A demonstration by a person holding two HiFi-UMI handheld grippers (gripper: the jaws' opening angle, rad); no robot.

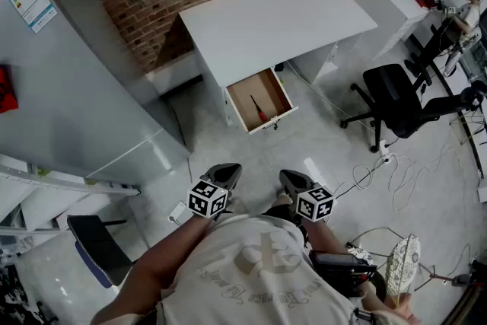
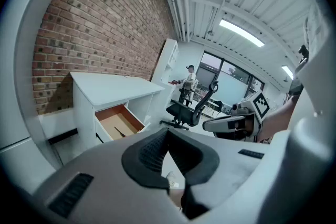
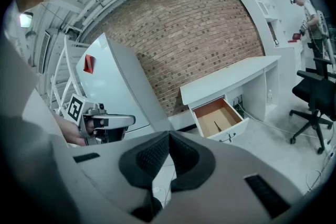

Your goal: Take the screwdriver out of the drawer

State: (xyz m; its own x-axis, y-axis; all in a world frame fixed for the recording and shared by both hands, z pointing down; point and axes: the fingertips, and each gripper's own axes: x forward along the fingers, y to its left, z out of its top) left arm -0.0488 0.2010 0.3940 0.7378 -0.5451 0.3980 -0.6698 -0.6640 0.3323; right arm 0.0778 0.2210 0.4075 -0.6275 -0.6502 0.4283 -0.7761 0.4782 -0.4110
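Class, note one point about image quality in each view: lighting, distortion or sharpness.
Head view: soft, even light; edges of the desk bow; the screwdriver in the drawer is tiny but clear. Left gripper view: fisheye, dark corners, a ceiling light glaring. Right gripper view: the brick wall curves strongly.

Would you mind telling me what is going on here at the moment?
A person stands a little way back from a white desk, holding a gripper in each hand. The left gripper and the right gripper are both shut and empty, held out in front of the body. The desk's drawer is open, and the screwdriver lies inside it, not yet touched.
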